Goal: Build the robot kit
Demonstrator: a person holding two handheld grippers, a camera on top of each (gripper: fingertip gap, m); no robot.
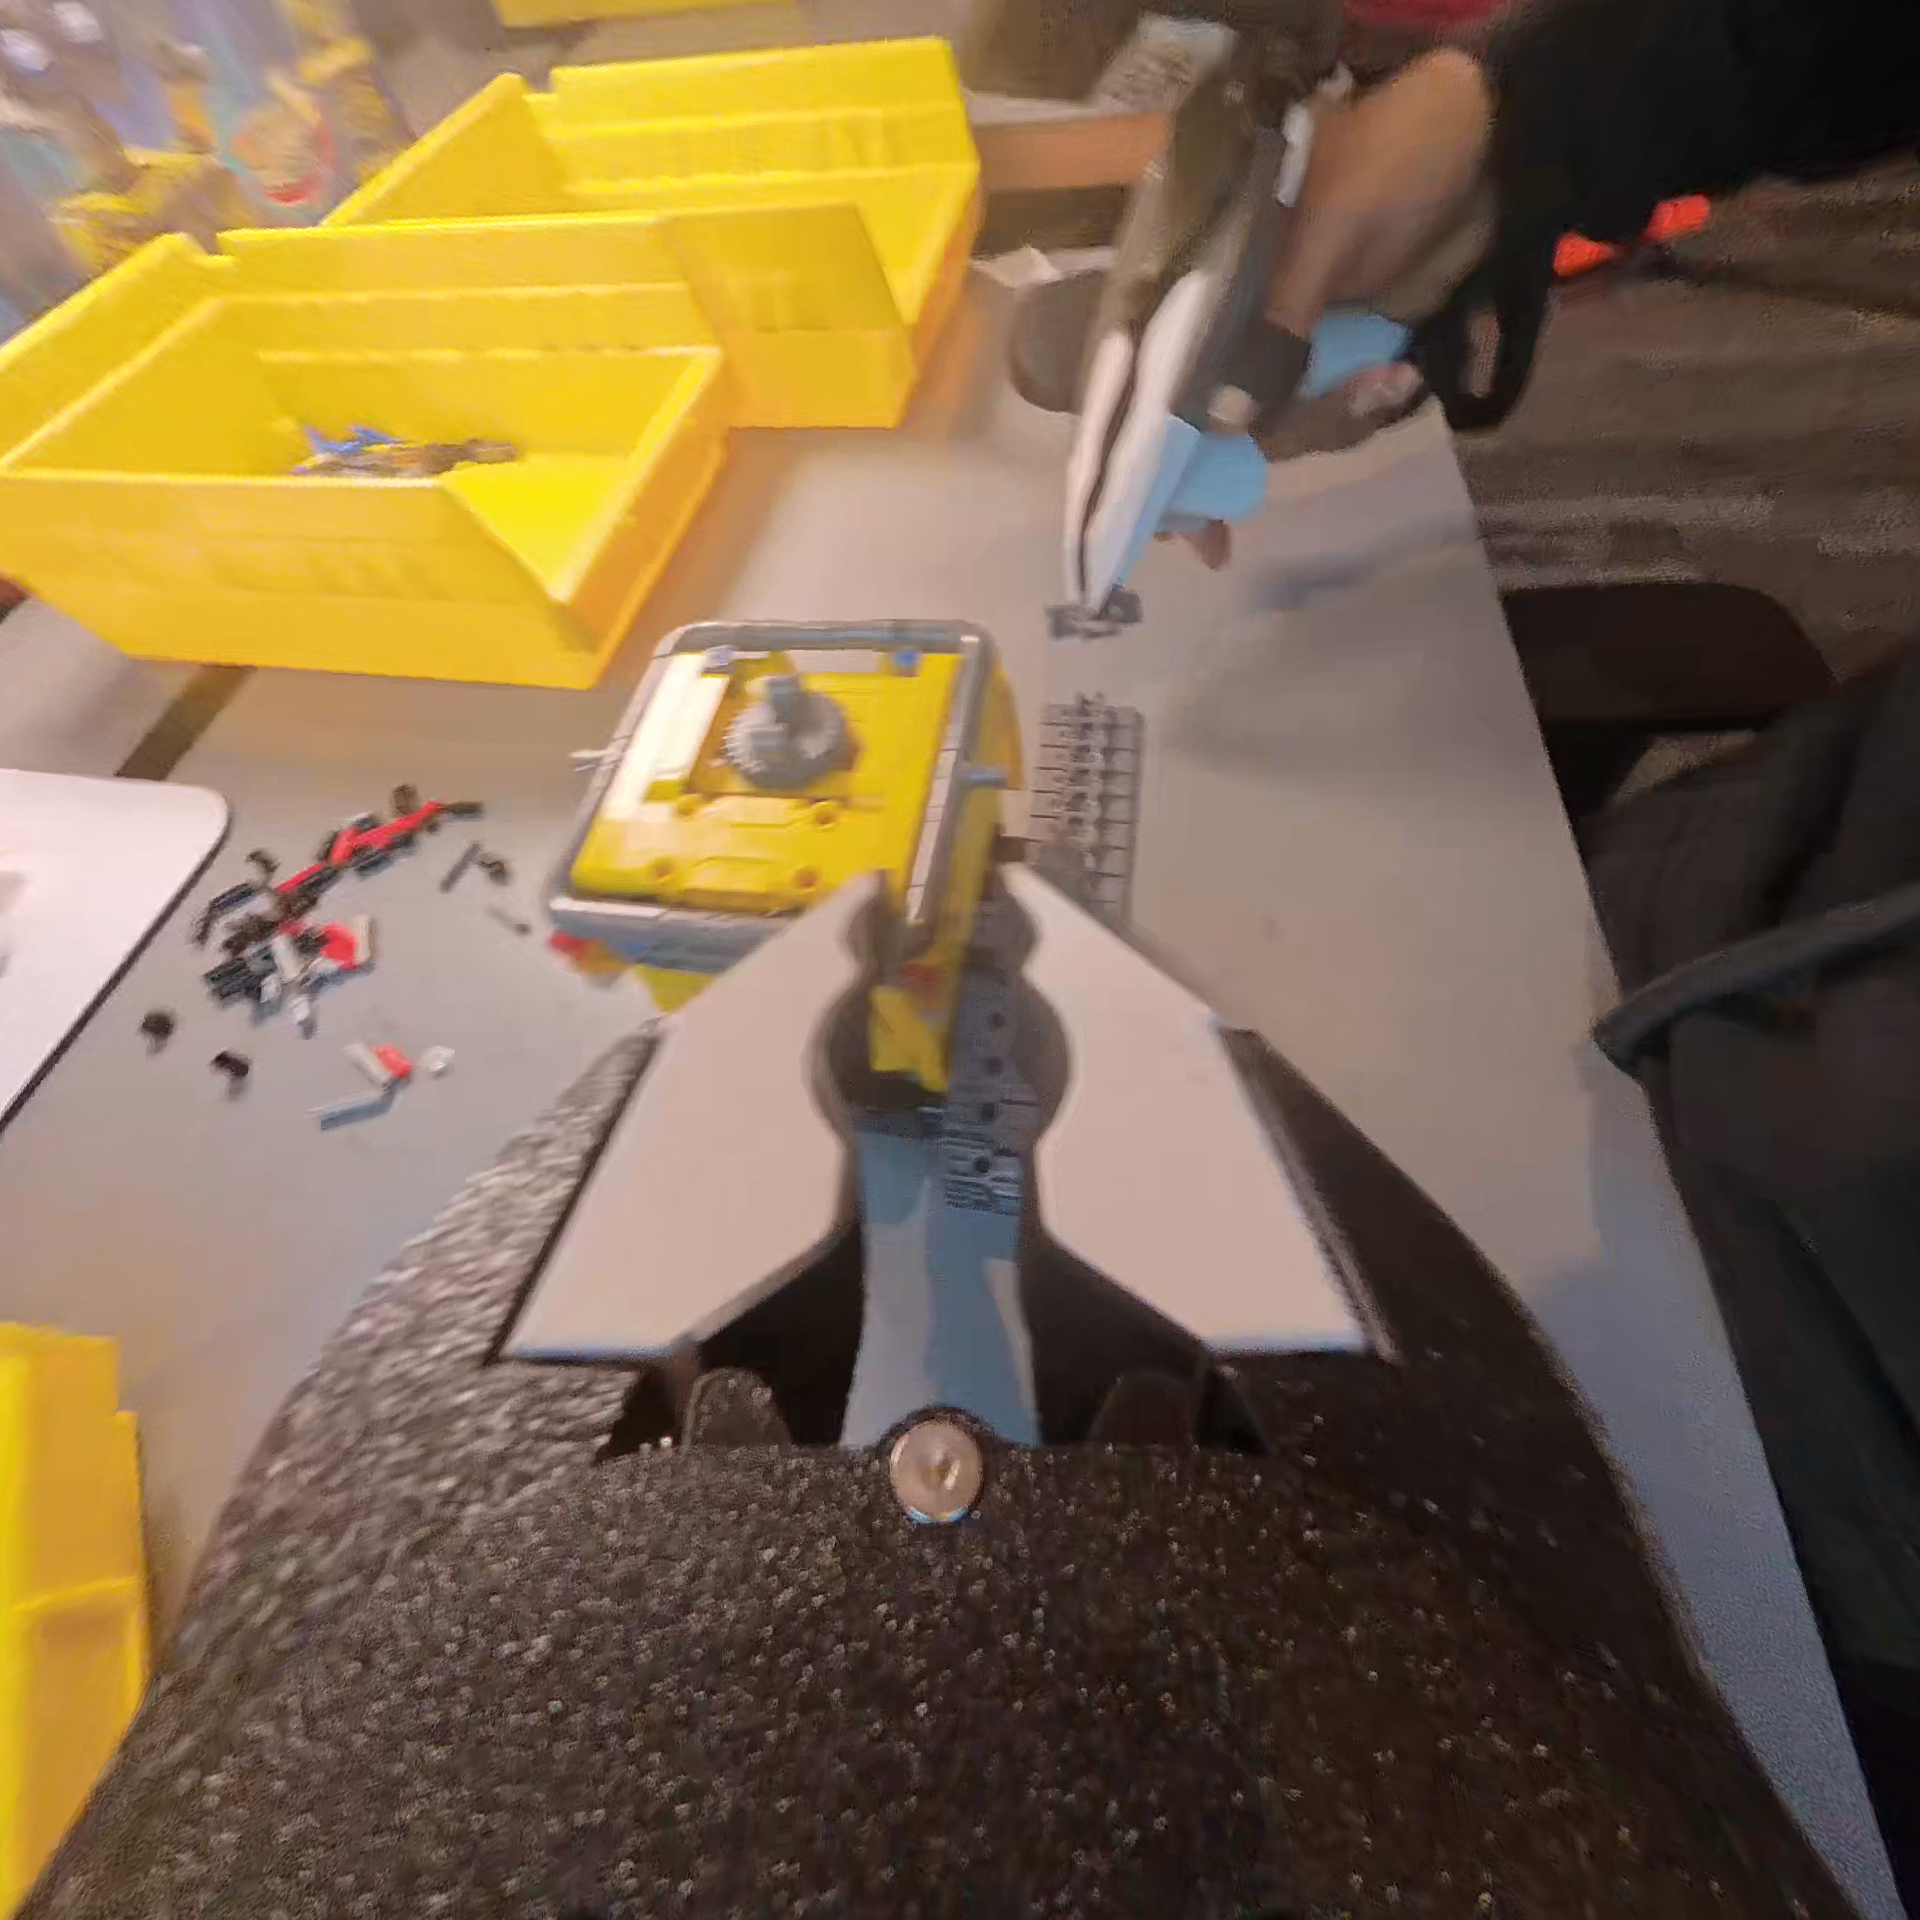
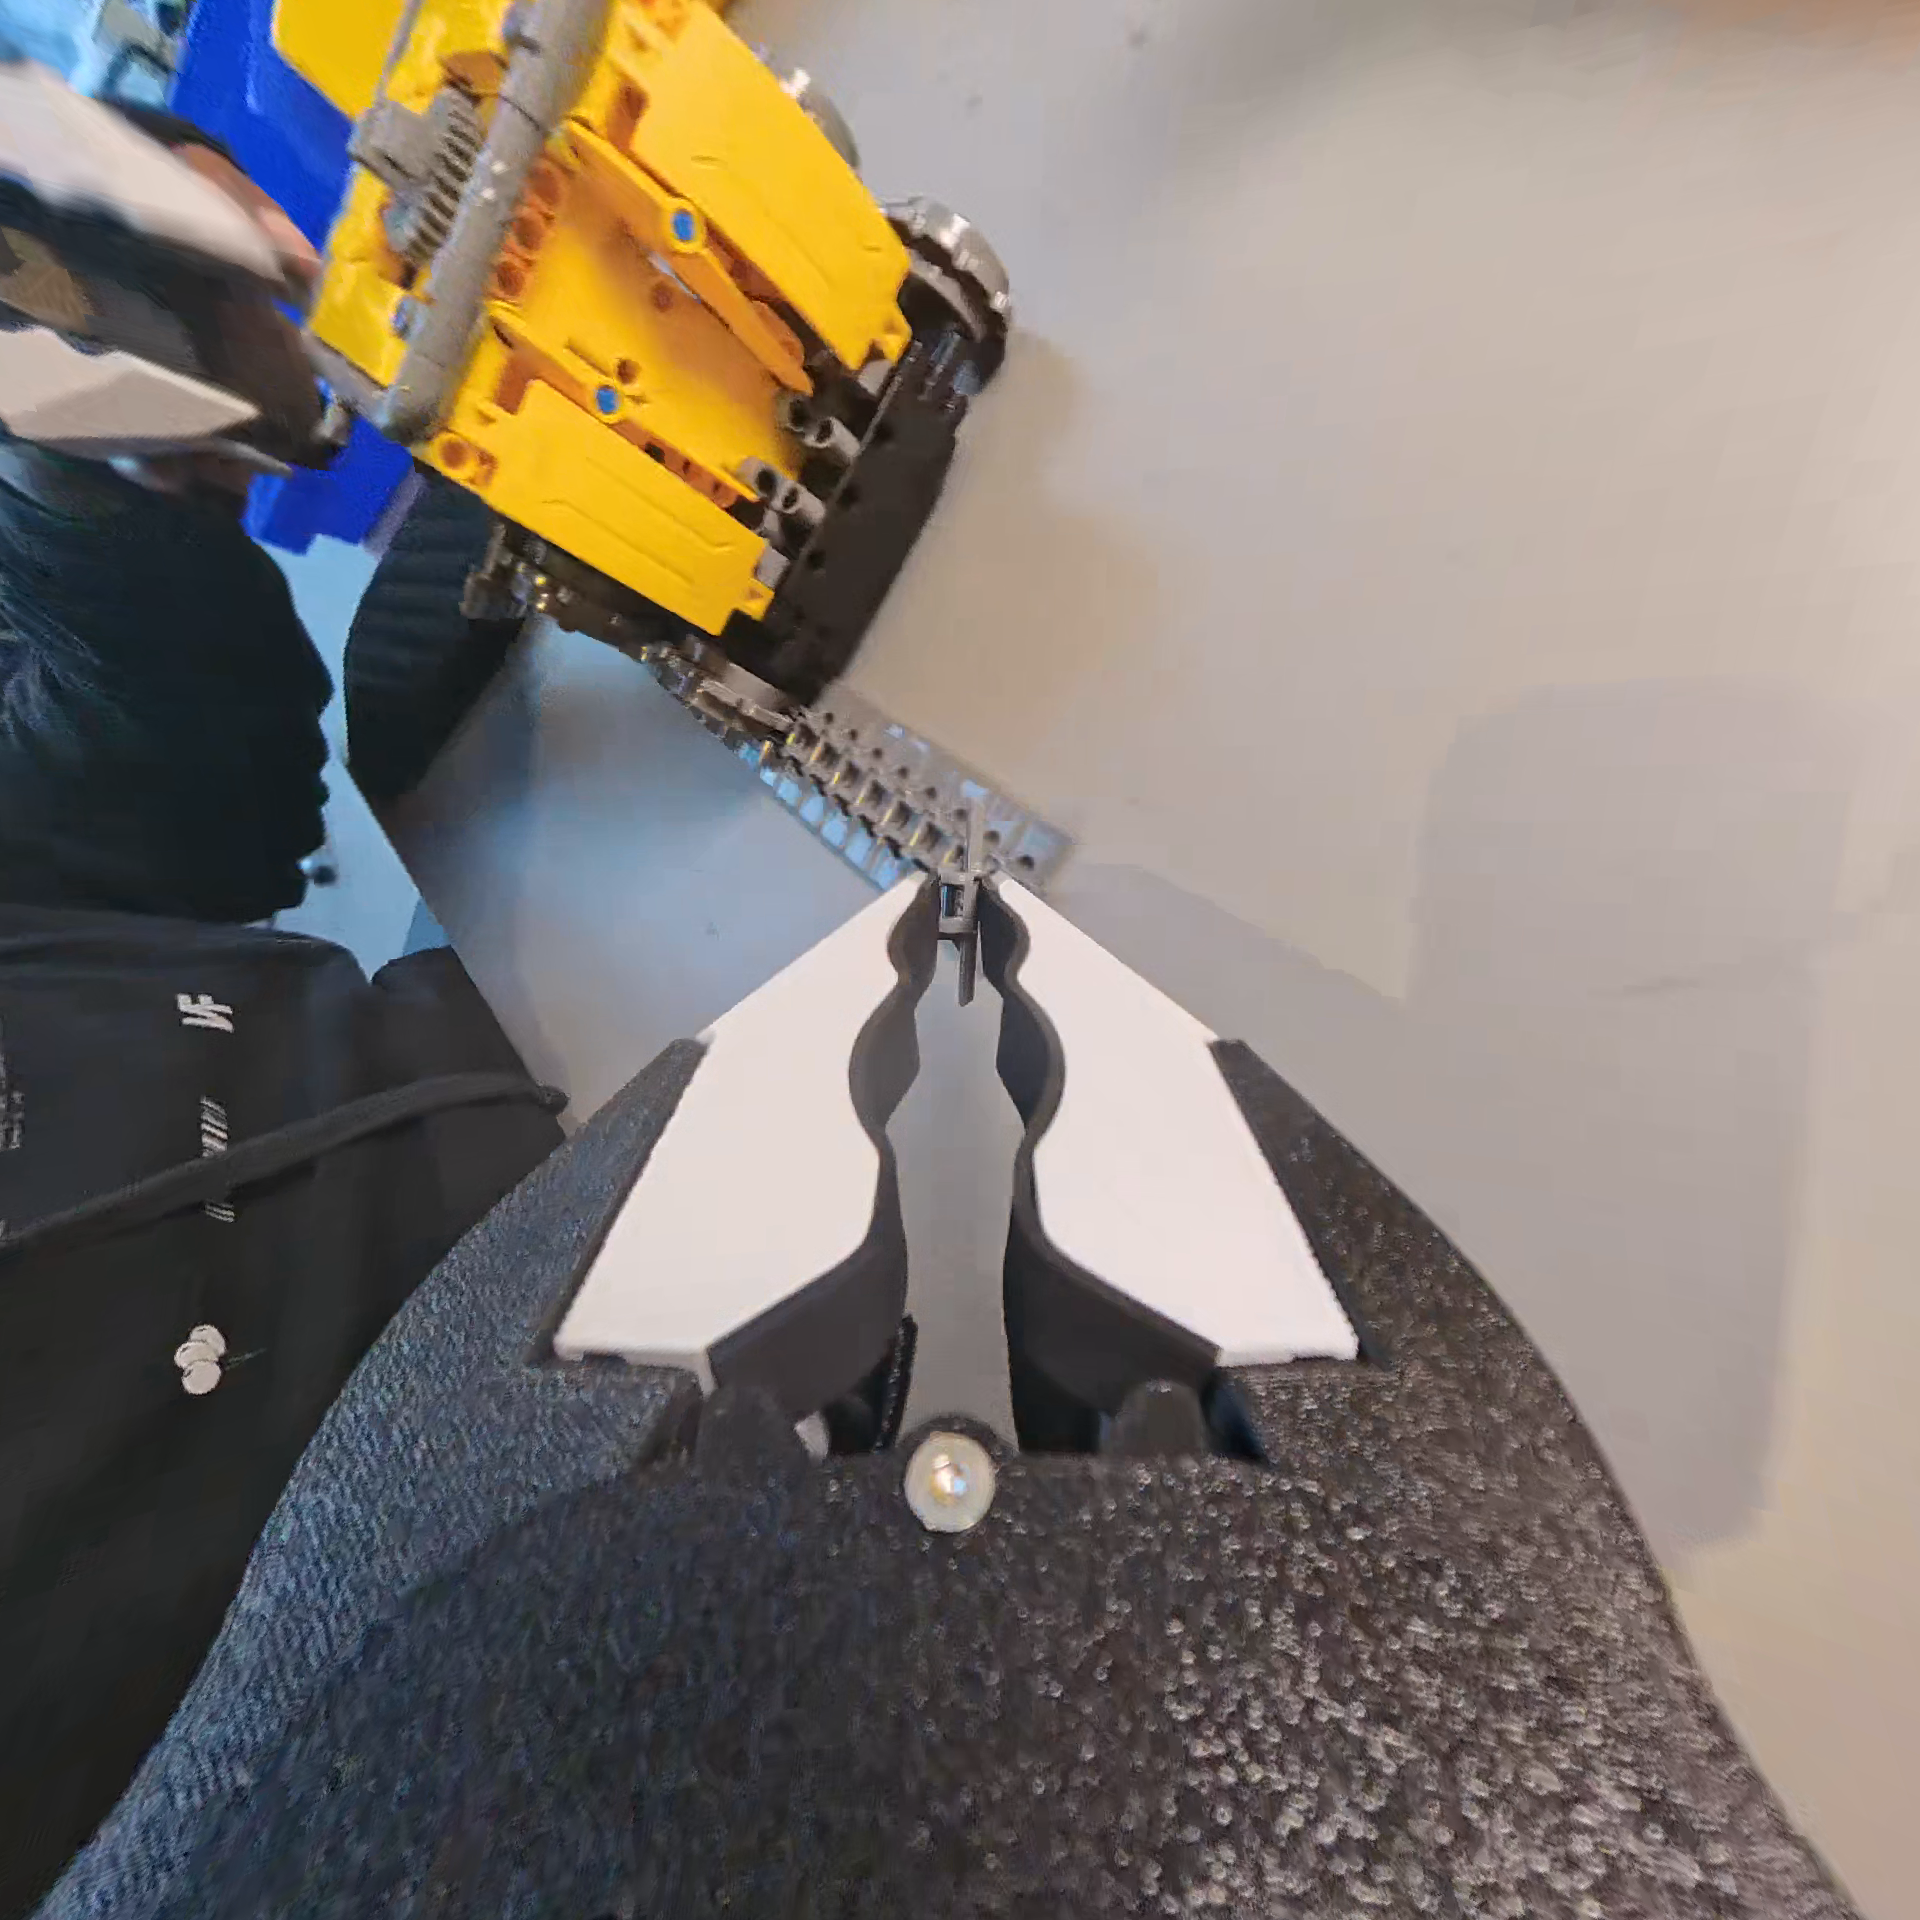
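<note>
L gripper [image 1: 940,894] clamps yellow model [image 1: 769,790] – R gripper [image 2: 961,894] pinches grey pin [image 2: 966,940] (by track [image 2: 914,805]).

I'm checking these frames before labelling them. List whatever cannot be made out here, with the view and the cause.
- Left wrist view: the left gripper straddles the yellow brick model; blur hides whether the fingers touch it.
- Left wrist view: contents of the near yellow bin are blurred.
- Left wrist view: scattered small parts are too small to identify.
- Right wrist view: the small grey piece in the right gripper is too small to identify.
</note>
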